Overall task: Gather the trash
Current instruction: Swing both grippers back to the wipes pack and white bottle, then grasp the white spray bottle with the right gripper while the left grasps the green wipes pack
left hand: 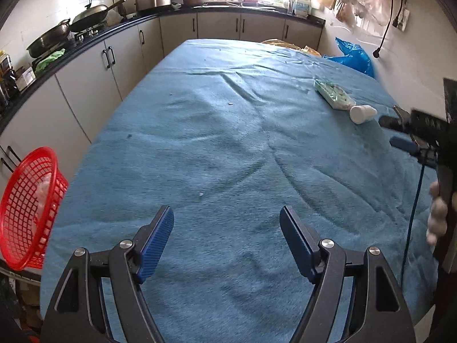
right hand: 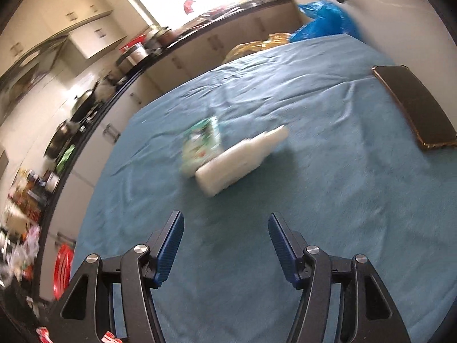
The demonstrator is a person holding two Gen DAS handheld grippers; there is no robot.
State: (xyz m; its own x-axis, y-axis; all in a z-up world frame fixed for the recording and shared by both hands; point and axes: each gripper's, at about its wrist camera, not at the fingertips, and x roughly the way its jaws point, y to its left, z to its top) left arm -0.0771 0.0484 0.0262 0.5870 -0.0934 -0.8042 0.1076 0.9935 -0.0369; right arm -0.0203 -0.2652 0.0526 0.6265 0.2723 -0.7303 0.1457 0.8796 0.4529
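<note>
A white plastic bottle (right hand: 242, 160) lies on its side on the blue cloth-covered table (right hand: 314, 200), touching a green-and-white packet (right hand: 201, 144) just behind it. My right gripper (right hand: 225, 245) is open and empty, a short way in front of the bottle. In the left wrist view the bottle (left hand: 362, 113) and packet (left hand: 334, 94) lie at the far right, with the right gripper (left hand: 400, 133) beside them. My left gripper (left hand: 227, 240) is open and empty over the near middle of the table. A red mesh basket (left hand: 28, 211) hangs off the table's left edge.
A dark phone (right hand: 414, 105) lies on the table at the right. A blue plastic bag (left hand: 354, 55) and a yellow bag (left hand: 288, 45) sit at the far edge. A kitchen counter (left hand: 85, 40) with pots runs along the left and back.
</note>
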